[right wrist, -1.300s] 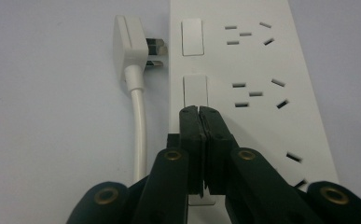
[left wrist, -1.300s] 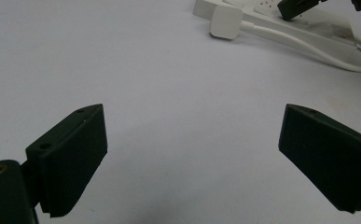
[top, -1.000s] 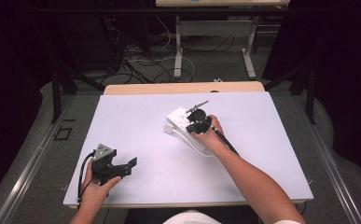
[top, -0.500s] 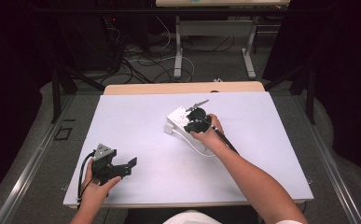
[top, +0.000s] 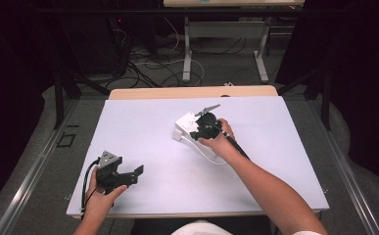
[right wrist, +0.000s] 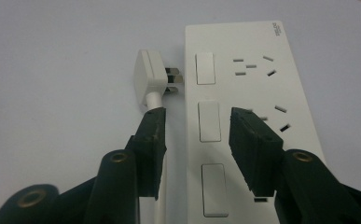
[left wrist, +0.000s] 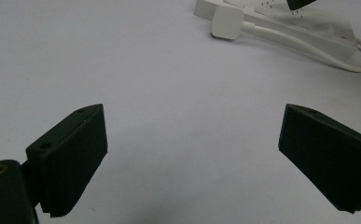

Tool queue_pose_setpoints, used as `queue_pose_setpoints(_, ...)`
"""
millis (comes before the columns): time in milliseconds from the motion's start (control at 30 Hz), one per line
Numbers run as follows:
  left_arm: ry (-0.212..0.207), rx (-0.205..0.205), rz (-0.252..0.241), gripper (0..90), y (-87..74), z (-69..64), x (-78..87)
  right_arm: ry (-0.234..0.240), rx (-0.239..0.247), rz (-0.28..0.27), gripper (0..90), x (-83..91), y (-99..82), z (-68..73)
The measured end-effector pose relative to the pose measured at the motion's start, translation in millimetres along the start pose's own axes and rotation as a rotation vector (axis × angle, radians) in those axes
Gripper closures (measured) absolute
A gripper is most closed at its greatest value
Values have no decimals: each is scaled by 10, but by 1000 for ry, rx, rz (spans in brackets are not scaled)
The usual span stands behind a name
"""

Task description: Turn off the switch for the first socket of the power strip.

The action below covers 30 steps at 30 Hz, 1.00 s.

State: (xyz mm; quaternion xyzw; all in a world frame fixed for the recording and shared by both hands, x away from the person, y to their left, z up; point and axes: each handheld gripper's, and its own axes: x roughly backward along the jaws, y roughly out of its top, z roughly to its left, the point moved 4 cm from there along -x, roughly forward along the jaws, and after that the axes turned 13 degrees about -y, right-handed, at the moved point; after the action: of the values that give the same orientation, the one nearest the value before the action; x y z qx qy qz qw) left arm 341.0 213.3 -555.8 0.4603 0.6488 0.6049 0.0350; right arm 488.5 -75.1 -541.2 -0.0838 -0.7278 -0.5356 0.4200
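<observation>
A white power strip [right wrist: 248, 84] with switches and sockets lies on the table, and in the high view the power strip [top: 186, 122] sits just right of centre. Its white plug [right wrist: 151, 79] lies unplugged beside the strip, prongs toward it. My right gripper [right wrist: 197, 121] hovers over the strip's switch row; its jaws have just been opening and hold nothing, and the left one rests over the plug's cable. My right gripper [top: 197, 131] is at the strip's near side. My left gripper [top: 135, 175] rests near the front left, wide open and holding nothing [left wrist: 192, 140].
The pale table [top: 153, 127] is bare around the strip. The strip's white cable [top: 207, 154] loops toward the person's right forearm. In the left gripper view the plug [left wrist: 226, 22] and cable [left wrist: 318, 46] lie far ahead. Dark floor with cords lies beyond the far edge.
</observation>
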Motion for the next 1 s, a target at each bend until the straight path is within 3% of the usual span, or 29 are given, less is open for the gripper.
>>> queue_pose_setpoints(33, -1, -1, 1, 79, 0, 0, 2, -1, 33, 34, 518, 37, 3, -24)
queue_pose_setpoints(100, -1, -1, 1, 79, 0, 0, 2, -1, 27, 32, 511, 41, 6, -22)
queue_pose_setpoints(133, -1, 0, 1, 79, 0, 1, 2, 6, 16, -2, 497, 32, 15, -18)
queue_pose_setpoints(367, -5, 0, 7, 80, 0, -1, 7, 18, 18, -37, 445, 82, 28, 7)
queue_pose_setpoints(600, -4, 0, 7, 80, -1, -2, 5, 4, 74, -56, 394, 171, 38, -4)
queue_pose_setpoints(867, 3, -3, -10, 80, 1, -5, -11, 27, 65, -37, 361, 293, 17, 27)
queue_pose_setpoints(1000, -7, -2, 8, 80, 0, -6, 4, 26, 92, -23, 319, 377, 10, 37)
